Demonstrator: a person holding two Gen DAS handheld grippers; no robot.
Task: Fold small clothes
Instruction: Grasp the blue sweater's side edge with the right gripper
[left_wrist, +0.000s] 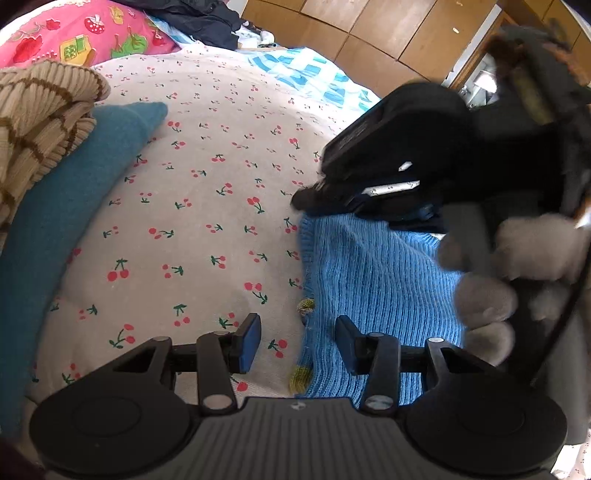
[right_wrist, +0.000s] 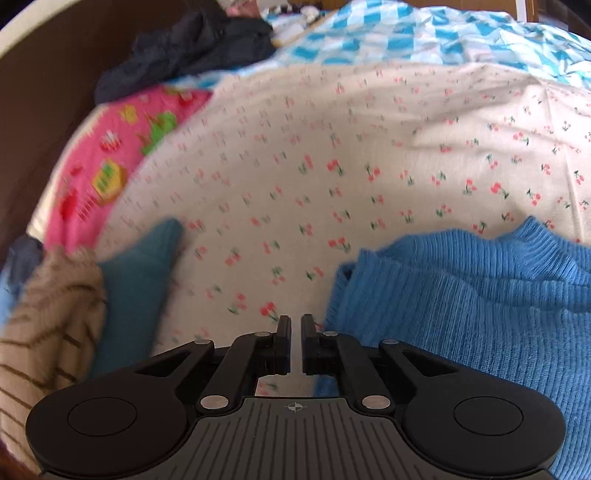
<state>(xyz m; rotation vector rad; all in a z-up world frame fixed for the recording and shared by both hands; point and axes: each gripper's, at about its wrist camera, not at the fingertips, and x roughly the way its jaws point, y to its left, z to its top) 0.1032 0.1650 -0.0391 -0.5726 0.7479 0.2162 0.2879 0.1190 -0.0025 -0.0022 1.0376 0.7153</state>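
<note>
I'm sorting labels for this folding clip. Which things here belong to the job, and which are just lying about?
Job: blue knit sweater, left gripper, right gripper.

Lying about: teal garment, striped beige knit, pink strawberry cloth, dark clothes.

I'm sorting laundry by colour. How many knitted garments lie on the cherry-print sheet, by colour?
Bright blue sweater: 1
Teal knit: 1
Beige brown-striped knit: 1
Total: 3
The dark clothing heap lies farther back, off the cherry-print sheet, so it is not counted.
</note>
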